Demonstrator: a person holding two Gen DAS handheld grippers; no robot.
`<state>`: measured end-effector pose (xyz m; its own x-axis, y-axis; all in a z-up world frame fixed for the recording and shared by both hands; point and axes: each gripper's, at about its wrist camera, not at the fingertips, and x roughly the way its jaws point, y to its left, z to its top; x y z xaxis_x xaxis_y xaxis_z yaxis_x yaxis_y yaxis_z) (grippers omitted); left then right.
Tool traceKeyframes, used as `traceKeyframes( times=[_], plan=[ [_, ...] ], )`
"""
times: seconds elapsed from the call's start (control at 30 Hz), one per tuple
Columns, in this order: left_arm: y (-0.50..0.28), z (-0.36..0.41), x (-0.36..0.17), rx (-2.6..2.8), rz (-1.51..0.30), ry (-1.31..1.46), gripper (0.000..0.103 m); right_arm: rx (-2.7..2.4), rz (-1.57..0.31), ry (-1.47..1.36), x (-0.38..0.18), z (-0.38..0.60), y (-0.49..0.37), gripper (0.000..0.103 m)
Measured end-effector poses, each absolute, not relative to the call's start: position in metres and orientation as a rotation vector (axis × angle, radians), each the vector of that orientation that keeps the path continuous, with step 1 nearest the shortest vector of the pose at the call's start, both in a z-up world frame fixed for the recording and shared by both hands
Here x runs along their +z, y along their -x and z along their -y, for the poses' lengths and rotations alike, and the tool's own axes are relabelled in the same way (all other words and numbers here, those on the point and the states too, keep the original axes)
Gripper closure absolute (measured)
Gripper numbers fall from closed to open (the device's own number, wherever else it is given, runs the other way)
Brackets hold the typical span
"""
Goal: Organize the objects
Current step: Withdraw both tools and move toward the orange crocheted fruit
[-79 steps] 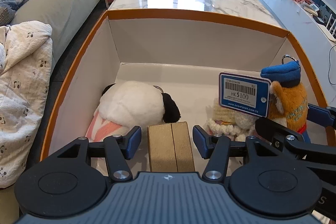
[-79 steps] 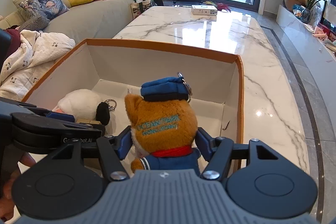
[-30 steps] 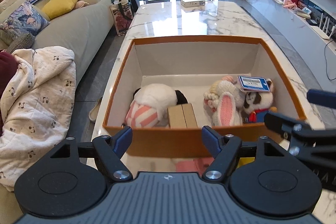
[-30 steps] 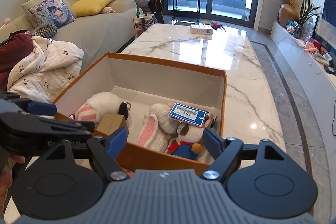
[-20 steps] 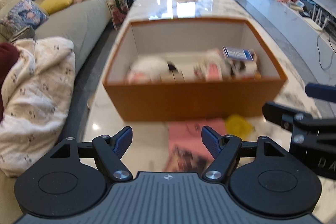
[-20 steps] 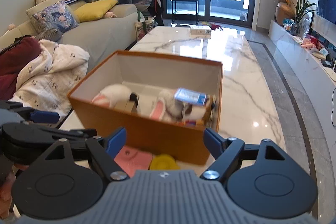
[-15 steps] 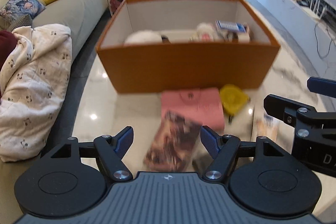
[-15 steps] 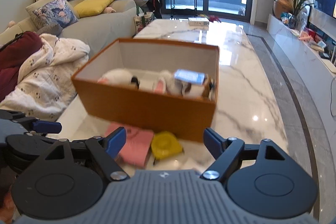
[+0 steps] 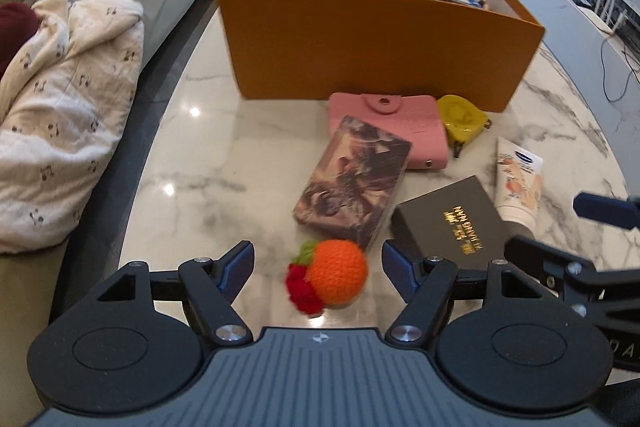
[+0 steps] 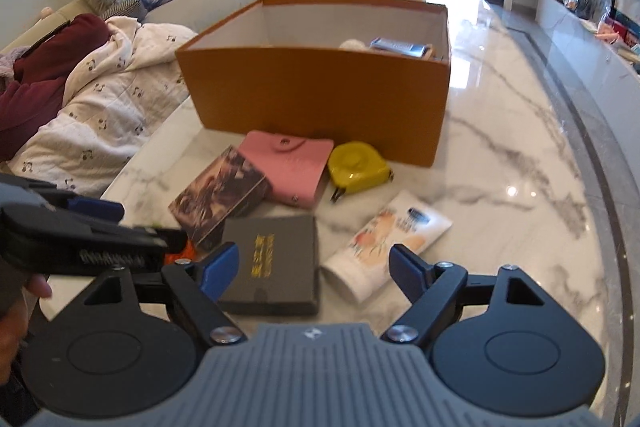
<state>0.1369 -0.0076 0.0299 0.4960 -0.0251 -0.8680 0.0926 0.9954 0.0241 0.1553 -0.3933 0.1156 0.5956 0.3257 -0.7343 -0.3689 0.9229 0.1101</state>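
Toys already lie in the orange box, far ahead of both grippers. Left gripper, wide open and empty, straddles the knitted orange; right gripper, equally open, hovers over the black box and tube. Six table items remain.

The left gripper gapes wide around a crocheted orange. Beyond lie a picture box and, farther, the orange box.
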Motion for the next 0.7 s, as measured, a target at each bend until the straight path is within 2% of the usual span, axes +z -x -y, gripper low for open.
traceKeyframes(
  times=[0.3,0.4,0.53,0.7],
  plan=[
    [-0.143,0.006,0.008,-0.082,-1.109,-0.058,0.02,0.426,-0.845,0.097,0.104,0.381,-0.161,0.02],
    [-0.147,0.008,0.002,-0.094,-1.136,-0.051,0.03,0.434,-0.845,0.082,0.103,0.38,-0.165,0.023],
    [-0.15,0.012,-0.003,-0.092,-1.143,-0.072,0.032,0.445,-0.84,0.067,0.101,0.378,-0.172,0.03],
    [-0.154,0.007,-0.008,-0.031,-1.165,-0.096,0.034,0.453,-0.841,0.047,0.098,0.374,-0.181,0.031]
  ],
)
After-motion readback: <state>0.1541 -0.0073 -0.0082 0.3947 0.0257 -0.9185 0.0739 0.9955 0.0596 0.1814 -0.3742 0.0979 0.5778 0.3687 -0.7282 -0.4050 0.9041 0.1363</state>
